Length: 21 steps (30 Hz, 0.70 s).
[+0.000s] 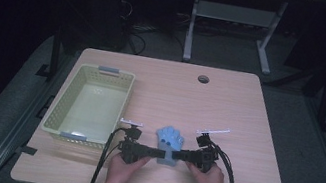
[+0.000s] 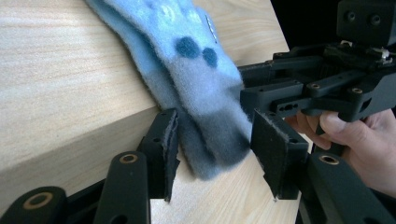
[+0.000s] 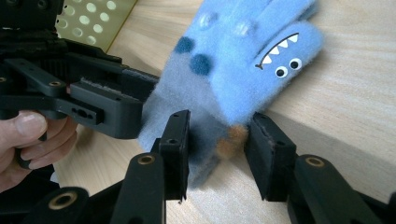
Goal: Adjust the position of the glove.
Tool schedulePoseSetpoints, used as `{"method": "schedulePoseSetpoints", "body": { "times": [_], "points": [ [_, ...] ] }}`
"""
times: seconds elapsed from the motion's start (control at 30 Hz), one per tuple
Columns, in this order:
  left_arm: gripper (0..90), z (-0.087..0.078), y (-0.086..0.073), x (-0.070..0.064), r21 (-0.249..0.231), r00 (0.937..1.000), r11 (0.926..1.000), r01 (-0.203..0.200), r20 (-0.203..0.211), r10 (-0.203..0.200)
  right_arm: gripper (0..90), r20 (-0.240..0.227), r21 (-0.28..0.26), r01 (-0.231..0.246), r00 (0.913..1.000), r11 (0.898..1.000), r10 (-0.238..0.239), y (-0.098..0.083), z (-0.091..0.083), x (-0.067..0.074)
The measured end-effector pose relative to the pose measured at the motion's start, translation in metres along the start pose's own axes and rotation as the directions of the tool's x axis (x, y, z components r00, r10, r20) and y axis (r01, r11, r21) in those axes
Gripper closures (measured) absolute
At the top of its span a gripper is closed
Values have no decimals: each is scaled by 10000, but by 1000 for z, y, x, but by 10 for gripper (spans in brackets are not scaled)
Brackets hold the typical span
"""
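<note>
I can't read any text, label, brand or number here; the blue sock (image 3: pixel 243 60) carries just a stitched toothy face.

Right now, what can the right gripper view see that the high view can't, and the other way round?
The right gripper view shows the blue glove's shark face: white teeth and two googly eyes. The high view shows the whole wooden table, the round hole near its far edge and the entire yellow basket. Both show the glove lying on the table with the left claw and right claw at its cuff.

light: table lit, surroundings dark | shadows: soft | blur: close-up jaws
</note>
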State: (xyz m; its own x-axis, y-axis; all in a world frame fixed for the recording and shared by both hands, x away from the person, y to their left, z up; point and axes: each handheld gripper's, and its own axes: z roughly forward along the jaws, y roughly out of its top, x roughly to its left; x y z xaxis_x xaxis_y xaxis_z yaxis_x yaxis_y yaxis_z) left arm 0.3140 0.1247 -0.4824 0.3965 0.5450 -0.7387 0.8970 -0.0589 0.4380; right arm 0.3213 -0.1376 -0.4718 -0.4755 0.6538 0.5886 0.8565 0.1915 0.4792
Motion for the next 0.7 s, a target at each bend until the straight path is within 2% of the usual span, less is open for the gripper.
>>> {"method": "schedulePoseSetpoints", "body": {
  "times": [0.1, 0.23, 0.37, 0.47, 0.53, 0.57, 0.7],
  "points": [
    [538, 2, 1, 2, -5, 9998, 9999, 160, 123, -160, 583, 25, 41, -10, 10000, 10000, 10, 1, 0, 1],
    [572, 2, 1, 2, -10, 9999, 9999, 106, 26, -106, 523, 189, 111, -65, 9998, 9999, 63, 4, -2, 2],
    [578, 2, 2, 3, -15, 9997, 9997, 234, 34, -234, 526, 115, 41, -133, 9998, 9999, 133, 4, 0, 2],
    [592, 2, 2, 3, -31, 9999, 9999, 144, 7, -144, 550, 38, -118, -214, 9998, 9997, 214, 4, 2, 1],
    [608, 3, 2, 3, -29, 9999, 9999, 137, 20, -137, 582, -3, -83, -103, 9999, 9999, 103, 3, 4, 1],
    [615, 3, 2, 4, -29, 9999, 9999, 128, 24, -128, 593, -4, -22, -228, 9997, 9997, 228, 3, 4, 3],
    [640, 5, 2, 5, -59, 10000, 10000, 19, 68, -19, 632, 10, -74, -12, 10000, 10000, 12, 2, 8, 5]
  ]
}}
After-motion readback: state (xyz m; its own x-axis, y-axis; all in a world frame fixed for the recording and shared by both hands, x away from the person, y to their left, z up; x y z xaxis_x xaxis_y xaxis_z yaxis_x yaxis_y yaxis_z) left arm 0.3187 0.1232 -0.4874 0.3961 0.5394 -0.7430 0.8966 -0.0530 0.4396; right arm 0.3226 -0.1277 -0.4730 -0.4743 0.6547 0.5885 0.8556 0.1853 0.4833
